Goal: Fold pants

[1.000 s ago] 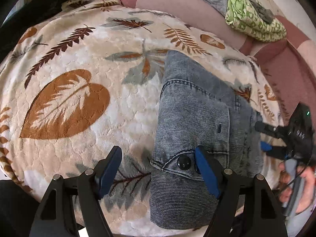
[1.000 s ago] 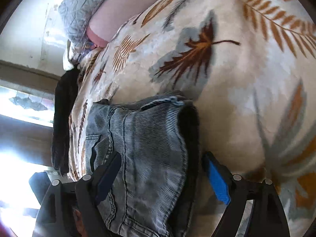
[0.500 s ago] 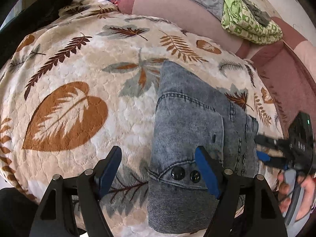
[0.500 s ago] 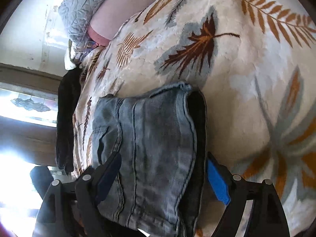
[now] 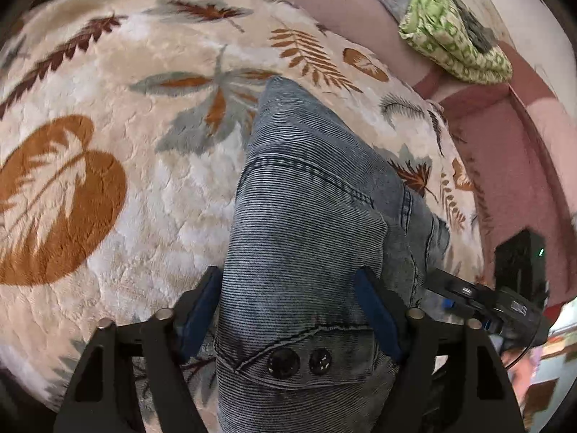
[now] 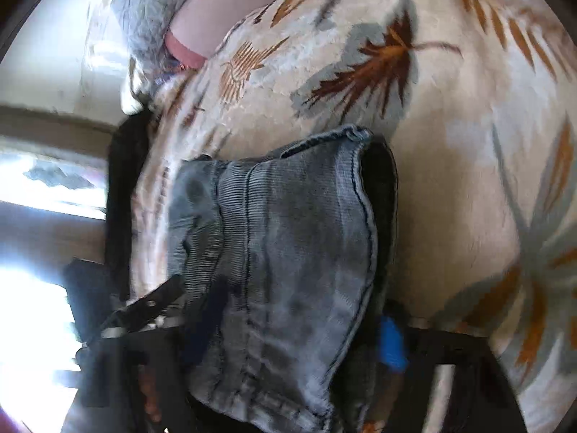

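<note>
On leaf-print blanket (image 5: 151, 187), folded pants (image 5: 306, 216)

blanket (image 5: 151, 187) open leftward — pants (image 5: 306, 223) block centre

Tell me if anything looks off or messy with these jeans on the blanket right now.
Nothing is spilled or torn. The folded jeans sit bunched, their far corner raised off the leaf-print blanket, with the left tool and right tool straddling them. A green patterned cloth lies crumpled on the pink sofa.
</note>
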